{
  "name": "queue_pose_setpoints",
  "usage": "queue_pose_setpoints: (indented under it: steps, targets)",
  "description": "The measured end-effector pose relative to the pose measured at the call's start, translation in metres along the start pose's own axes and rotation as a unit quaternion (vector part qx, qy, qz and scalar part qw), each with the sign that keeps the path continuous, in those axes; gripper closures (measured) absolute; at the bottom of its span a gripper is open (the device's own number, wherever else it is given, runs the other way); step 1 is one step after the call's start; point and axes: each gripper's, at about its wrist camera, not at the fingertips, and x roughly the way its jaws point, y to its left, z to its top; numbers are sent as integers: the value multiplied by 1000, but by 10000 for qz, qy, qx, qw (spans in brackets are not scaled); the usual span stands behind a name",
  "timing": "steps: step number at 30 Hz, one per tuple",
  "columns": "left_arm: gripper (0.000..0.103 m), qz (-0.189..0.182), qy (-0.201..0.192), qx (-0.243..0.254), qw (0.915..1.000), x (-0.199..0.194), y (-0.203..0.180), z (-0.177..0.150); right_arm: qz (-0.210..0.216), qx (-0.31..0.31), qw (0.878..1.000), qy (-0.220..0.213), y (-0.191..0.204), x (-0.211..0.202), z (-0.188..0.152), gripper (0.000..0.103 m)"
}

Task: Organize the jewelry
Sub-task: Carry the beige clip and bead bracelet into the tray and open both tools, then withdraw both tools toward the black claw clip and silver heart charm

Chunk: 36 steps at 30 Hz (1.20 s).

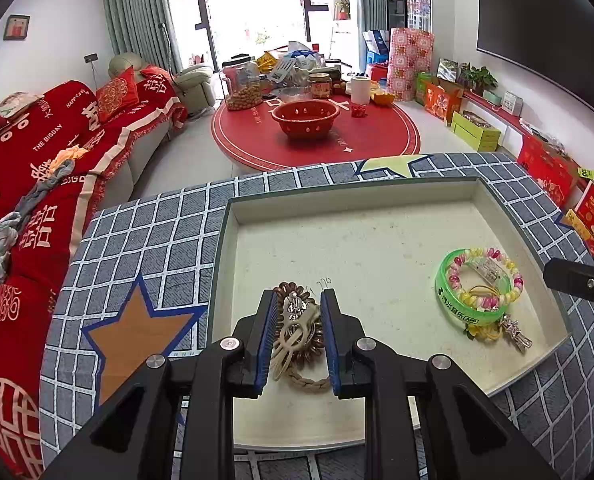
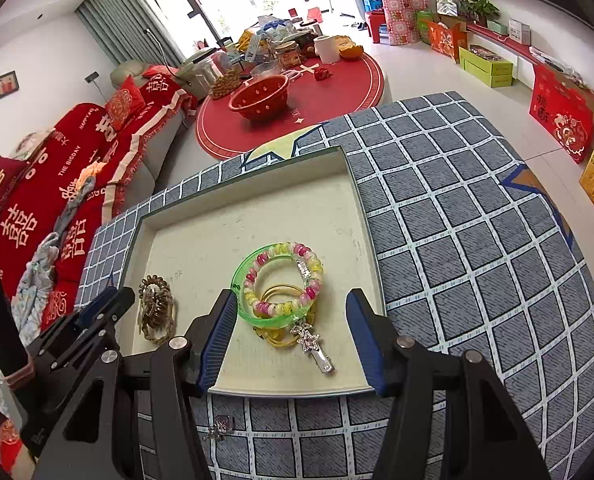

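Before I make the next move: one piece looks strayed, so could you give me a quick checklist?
1. Right gripper empty: ok. The jaws stand apart and the green bangle lies below them in the tray.
2. Left gripper empty: ok. The right wrist view shows the brown coil pile resting on the tray floor beside its fingers.
3. Right pile inside the rim: ok. The bangle, bead bracelet and star clip are all inside.
4. The two piles are apart: ok.
5. Every piece in the tray: not ok. A small silver piece lies on the checked cloth outside the near rim.
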Motion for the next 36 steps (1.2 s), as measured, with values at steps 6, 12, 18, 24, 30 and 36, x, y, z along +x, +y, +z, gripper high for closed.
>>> queue_pose_setpoints:
  steps: [6, 12, 18, 24, 30, 36]
  targets:
    - [0, 113, -265, -141, 9995, -11, 4, 0, 16, -5, 10000, 4, 1, -1, -1, 43]
    - [0, 145, -302, -75, 9994, -19, 8, -1, 37, -65, 10000, -18, 7, -7, -7, 27]
    - [0, 136, -181, -206, 9995, -27, 18, -13, 63, -201, 9994, -276, 16, -22, -15, 17]
    - [0, 110, -215, -210, 9995, -45, 24, -26, 161, -211, 9976, -640, 21, -43, -30, 16]
    - [0, 94, -316, -119, 9994, -66, 25, -42, 180, -292, 9979, -541, 26, -53, -43, 16]
    - [0, -47, -228, -42, 9997, -78, 27, -65, 166, -370, 9990, -183, 29, -57, -58, 16]
